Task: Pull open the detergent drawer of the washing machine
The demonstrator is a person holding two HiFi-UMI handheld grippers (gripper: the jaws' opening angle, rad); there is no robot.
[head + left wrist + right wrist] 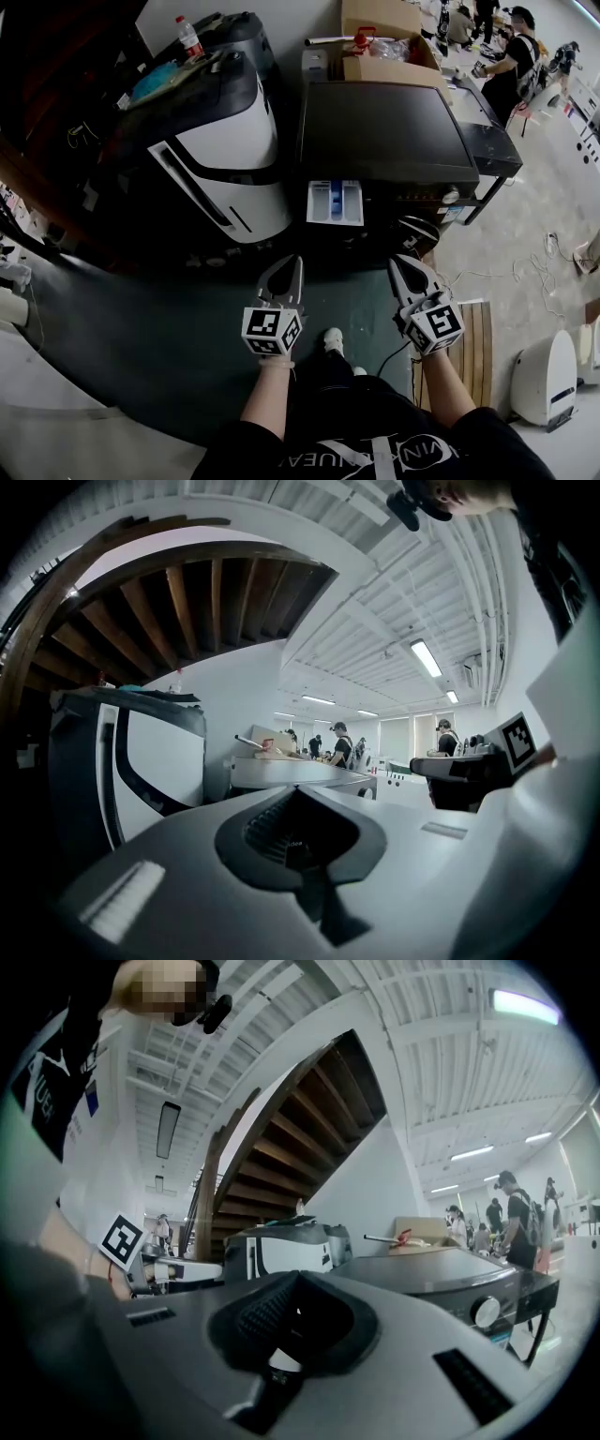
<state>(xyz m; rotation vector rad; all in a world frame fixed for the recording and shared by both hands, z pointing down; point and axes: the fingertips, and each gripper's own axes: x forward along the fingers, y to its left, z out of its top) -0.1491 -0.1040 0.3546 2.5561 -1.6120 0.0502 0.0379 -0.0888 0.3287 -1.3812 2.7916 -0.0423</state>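
Straight ahead at 12 o'clock in the head view, the washing machine (384, 131) stands with its dark lid shut. Its detergent drawer (335, 202) sticks out from the front at the machine's upper left corner, with the white and blue compartments showing from above.

Both tools are below the drawer and well apart from it, touching nothing. From the left gripper (292, 267) the drawer lies at about 1 o'clock. From the right gripper (401, 267) it lies at about 11 o'clock.

The left gripper view shows the left gripper (295, 791) with its jaws pressed together and nothing between them. The right gripper view shows the right gripper (295, 1276) closed and empty too.

A white and black appliance (230, 150) stands at 9 o'clock from the washer.
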